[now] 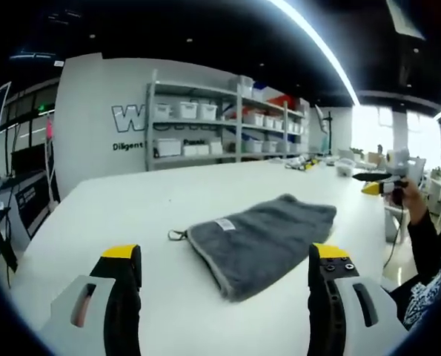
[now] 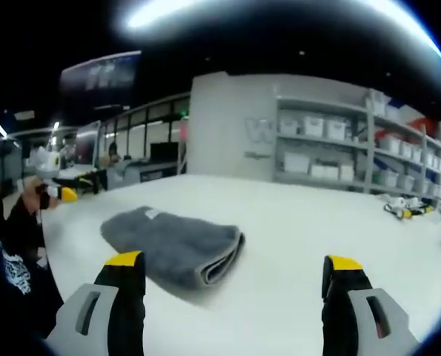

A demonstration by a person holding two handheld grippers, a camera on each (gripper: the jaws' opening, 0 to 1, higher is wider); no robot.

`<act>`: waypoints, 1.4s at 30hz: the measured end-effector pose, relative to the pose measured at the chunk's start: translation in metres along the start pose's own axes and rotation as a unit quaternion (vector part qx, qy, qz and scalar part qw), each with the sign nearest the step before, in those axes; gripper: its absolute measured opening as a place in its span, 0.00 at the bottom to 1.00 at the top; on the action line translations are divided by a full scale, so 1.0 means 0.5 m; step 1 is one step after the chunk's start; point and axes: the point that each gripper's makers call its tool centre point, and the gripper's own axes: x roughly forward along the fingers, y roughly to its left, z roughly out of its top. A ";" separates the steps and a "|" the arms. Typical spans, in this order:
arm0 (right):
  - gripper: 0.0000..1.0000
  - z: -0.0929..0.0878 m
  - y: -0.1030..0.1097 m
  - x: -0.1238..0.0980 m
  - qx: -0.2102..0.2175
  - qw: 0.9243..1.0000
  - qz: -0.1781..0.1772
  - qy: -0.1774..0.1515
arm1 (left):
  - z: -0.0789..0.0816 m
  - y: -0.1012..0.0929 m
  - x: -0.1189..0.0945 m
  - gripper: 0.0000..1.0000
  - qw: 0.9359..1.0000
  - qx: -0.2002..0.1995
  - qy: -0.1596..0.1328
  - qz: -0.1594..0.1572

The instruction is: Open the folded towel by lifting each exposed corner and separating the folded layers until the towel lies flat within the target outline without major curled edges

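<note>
- The left gripper [image 1: 224,271] is holding its fingers [image 1: 122,293] wide apart with nothing between them, hanging over the table [image 1: 131,204] just in front of the towel [image 1: 261,241].
- The right gripper [image 2: 231,285] is also keeping its fingers [image 2: 127,293] wide apart and empty, hovering near the towel's [image 2: 172,241] thick folded edge.
- The gray towel is lying folded on the white table, its layers stacked. A small white tag [image 1: 224,224] and a little loop [image 1: 177,235] are sitting at one corner.
- I cannot find a target outline on the table.
- No corner is being lifted yet, so the job looks like it is just starting.
- To do it well, I think one gripper should be pinching only the top layer at a loose corner, then lifting slowly and peeling away from the fold.
- Shelves [image 1: 227,126] with bins are standing far behind the towel.
</note>
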 end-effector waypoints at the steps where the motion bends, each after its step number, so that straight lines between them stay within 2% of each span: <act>1: 0.99 -0.004 0.001 0.003 0.000 1.000 0.001 0.003 | -0.010 0.004 0.003 0.89 1.000 0.006 0.009 0.004; 4: 0.99 -0.019 0.008 0.014 -0.002 1.000 0.007 0.014 | -0.042 0.005 0.017 0.86 0.999 0.017 0.035 0.000; 9: 0.99 -0.027 0.017 0.024 -0.002 1.000 0.015 0.020 | -0.065 -0.004 0.030 0.85 0.999 0.009 0.048 -0.014; 14: 0.97 -0.036 0.019 0.031 -0.002 1.000 0.017 0.025 | -0.079 -0.012 0.037 0.84 0.998 0.007 0.057 -0.021; 19: 0.96 -0.043 0.020 0.038 0.008 0.999 0.017 0.029 | -0.094 -0.027 0.038 0.78 0.997 0.005 0.065 -0.031; 28: 0.87 -0.059 0.042 0.051 0.002 0.999 0.037 0.040 | -0.105 -0.035 0.037 0.76 0.997 0.000 0.073 -0.036; 33: 0.81 -0.071 0.059 0.057 -0.007 0.997 0.057 0.050 | -0.117 -0.038 0.043 0.73 0.996 -0.027 0.073 -0.049; 36: 0.80 -0.077 0.066 0.061 -0.011 0.996 0.064 0.055 | -0.129 -0.040 0.047 0.71 0.995 -0.027 0.079 -0.050; 42: 0.76 -0.085 0.065 0.068 -0.007 0.996 0.067 0.056 | -0.132 -0.040 0.052 0.64 0.995 -0.032 0.080 -0.054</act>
